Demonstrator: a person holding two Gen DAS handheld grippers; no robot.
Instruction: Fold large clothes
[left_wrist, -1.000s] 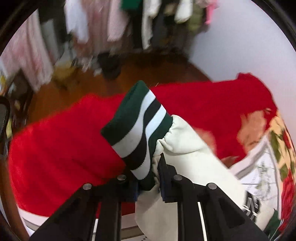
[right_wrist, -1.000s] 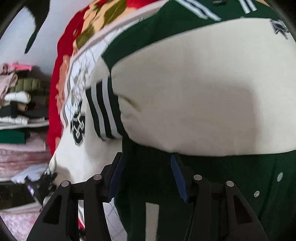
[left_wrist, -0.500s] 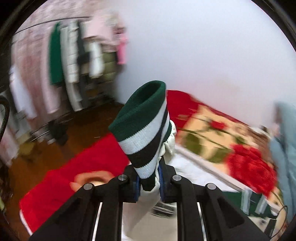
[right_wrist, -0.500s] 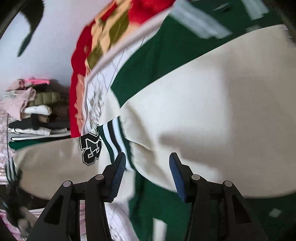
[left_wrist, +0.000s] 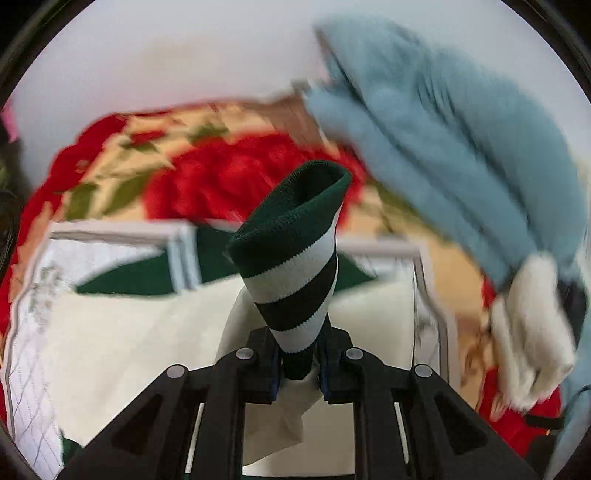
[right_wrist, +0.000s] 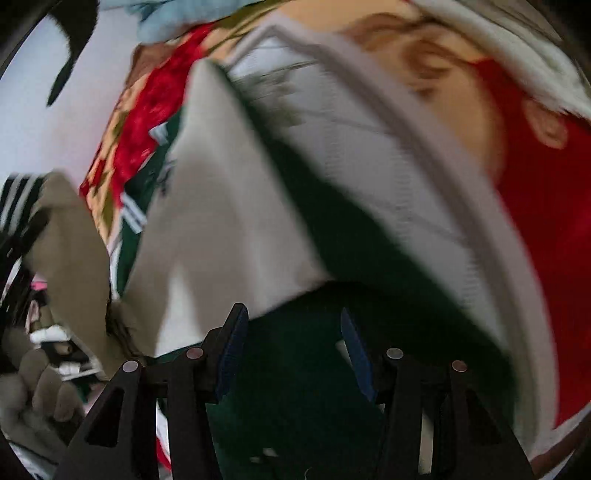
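A cream and dark green varsity jacket (left_wrist: 140, 332) lies on a white quilted sheet (left_wrist: 33, 332). My left gripper (left_wrist: 298, 363) is shut on the sleeve just below its green-and-white striped cuff (left_wrist: 291, 251), which stands upright above the jaws with the sleeve hanging under them. In the right wrist view my right gripper (right_wrist: 293, 339) hovers low over the jacket's dark green part (right_wrist: 295, 387), its jaws apart and not pressing the cloth. A cream panel (right_wrist: 229, 221) lies just beyond. The lifted sleeve (right_wrist: 66, 240) shows at the left edge. Both views are blurred.
A red floral blanket (left_wrist: 229, 173) covers the bed under the sheet. A light blue fleecy garment (left_wrist: 443, 147) with a white cuff (left_wrist: 528, 332) is piled at the right by the pale wall. A blurred hand (right_wrist: 37, 387) shows at the lower left.
My left gripper has swung the held cuff from the red blanket's floor side across over the jacket, rolling as it went. My right gripper has slid along the jacket, jaws unchanged.
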